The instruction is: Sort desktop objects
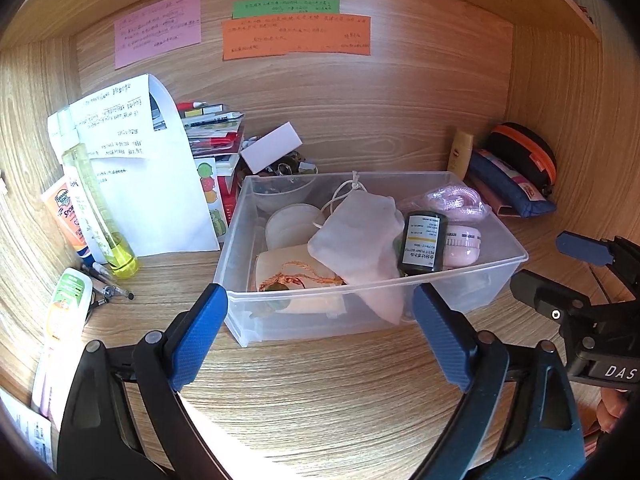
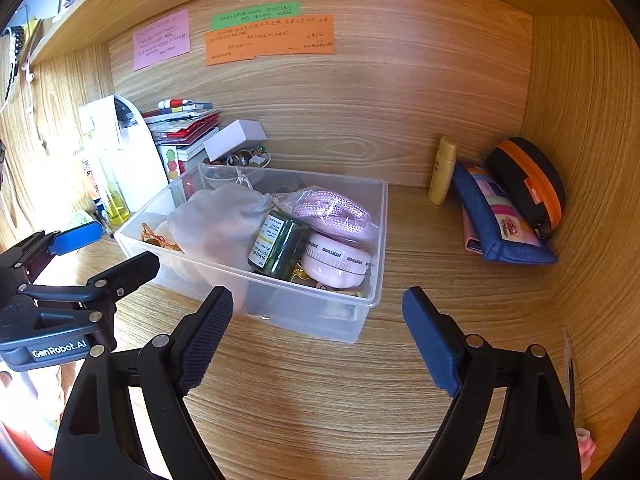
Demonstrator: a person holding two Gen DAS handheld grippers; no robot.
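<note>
A clear plastic bin (image 1: pixel 516 258) (image 2: pixel 376 280) stands mid-desk. It holds a white cloth pouch (image 1: pixel 360 232) (image 2: pixel 224 220), a dark green bottle (image 1: pixel 422 242) (image 2: pixel 278 250), a pink round case (image 1: pixel 464 246) (image 2: pixel 336 266) and a pink cord (image 1: pixel 452 202) (image 2: pixel 332 210). My left gripper (image 1: pixel 320 336) is open and empty just before the bin's front wall. My right gripper (image 2: pixel 318 332) is open and empty before the bin's near right corner. Each gripper shows in the other's view, the right one (image 1: pixel 572 268) and the left one (image 2: pixel 108 248).
A blue pouch (image 2: pixel 500 216) (image 1: pixel 512 184), a black and orange case (image 2: pixel 528 180) (image 1: pixel 524 152) and a yellow tube (image 2: pixel 442 170) (image 1: pixel 460 154) sit at the back right. Bottles (image 1: pixel 96 200), pens, papers (image 1: pixel 140 160) and stacked books (image 2: pixel 184 124) crowd the left. Wooden walls enclose the desk.
</note>
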